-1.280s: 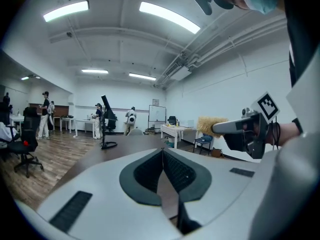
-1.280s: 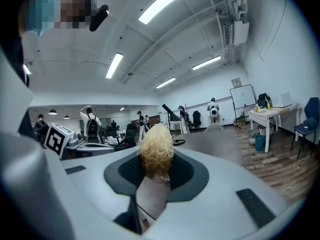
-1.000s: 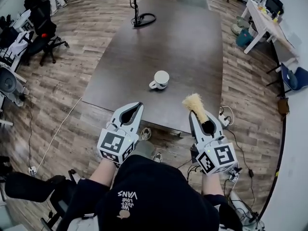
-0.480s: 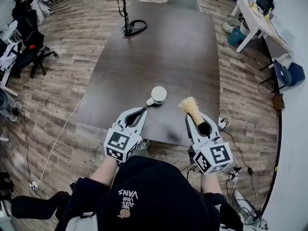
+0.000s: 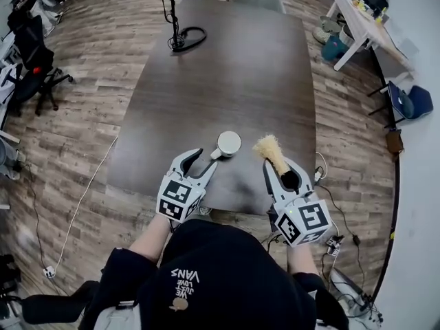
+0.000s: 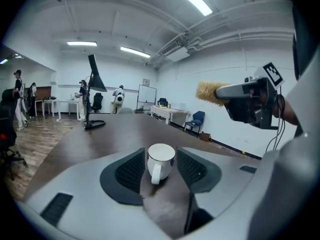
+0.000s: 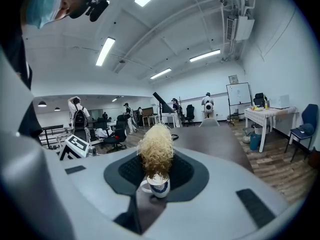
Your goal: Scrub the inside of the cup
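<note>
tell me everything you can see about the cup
The cup is a white mug, ceramic by its look, with one loop handle and a dark blue mark on its side. It stands upright near the near edge of the dark table, with its handle turned toward the person. Seen from above, its inside looks pale and empty. Only the table seems to touch it.

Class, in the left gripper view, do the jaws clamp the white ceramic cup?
No: the left gripper has just been opening its jaws; gaps show beside the cup between them.
</note>
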Action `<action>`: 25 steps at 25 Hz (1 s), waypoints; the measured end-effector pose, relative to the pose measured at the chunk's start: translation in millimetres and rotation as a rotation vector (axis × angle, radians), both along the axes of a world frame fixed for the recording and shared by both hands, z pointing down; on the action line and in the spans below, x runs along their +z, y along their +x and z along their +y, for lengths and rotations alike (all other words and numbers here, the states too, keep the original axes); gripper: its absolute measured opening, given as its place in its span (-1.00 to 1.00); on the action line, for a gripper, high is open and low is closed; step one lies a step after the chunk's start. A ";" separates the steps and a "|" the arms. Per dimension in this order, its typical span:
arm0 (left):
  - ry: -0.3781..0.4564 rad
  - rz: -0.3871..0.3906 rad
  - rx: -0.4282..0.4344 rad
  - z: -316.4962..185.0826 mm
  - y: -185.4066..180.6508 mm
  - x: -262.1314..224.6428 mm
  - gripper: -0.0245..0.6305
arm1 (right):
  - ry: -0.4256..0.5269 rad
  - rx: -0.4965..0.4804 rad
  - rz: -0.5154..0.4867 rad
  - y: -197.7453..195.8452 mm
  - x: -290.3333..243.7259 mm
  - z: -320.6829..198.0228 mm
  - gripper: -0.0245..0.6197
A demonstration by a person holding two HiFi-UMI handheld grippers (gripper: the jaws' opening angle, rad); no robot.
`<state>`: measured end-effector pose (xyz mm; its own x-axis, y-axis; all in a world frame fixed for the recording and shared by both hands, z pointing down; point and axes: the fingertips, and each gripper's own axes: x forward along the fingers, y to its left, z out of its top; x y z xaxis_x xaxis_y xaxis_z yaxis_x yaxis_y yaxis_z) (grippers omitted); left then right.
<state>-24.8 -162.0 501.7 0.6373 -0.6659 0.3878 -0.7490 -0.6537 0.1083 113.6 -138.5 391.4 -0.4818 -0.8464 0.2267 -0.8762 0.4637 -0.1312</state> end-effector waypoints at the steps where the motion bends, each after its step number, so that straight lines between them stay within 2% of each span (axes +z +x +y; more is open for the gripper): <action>1: -0.009 -0.020 0.017 -3.4 2.1 7.5 -0.33 | -0.003 0.002 0.003 -0.6 0.6 -2.6 -0.60; 7: -0.050 -0.125 0.116 -17.1 12.8 50.5 -0.19 | -0.014 0.012 0.012 -3.8 2.9 -12.7 -0.60; 13: -0.082 -0.215 0.158 -27.7 15.3 87.8 -0.18 | -0.024 0.004 0.026 -5.9 10.6 -17.2 -0.60; 16: -0.089 -0.227 0.154 -32.1 16.9 95.3 -0.18 | -0.037 0.002 0.032 -8.0 16.5 -18.4 -0.60; 21: -0.073 -0.300 0.199 -34.5 23.0 103.9 -0.27 | -0.057 -0.015 0.056 -13.1 26.5 -21.6 -0.60; 25: -0.071 -0.304 0.231 -34.9 26.8 106.5 -0.43 | -0.070 -0.029 0.068 -16.5 33.3 -25.3 -0.60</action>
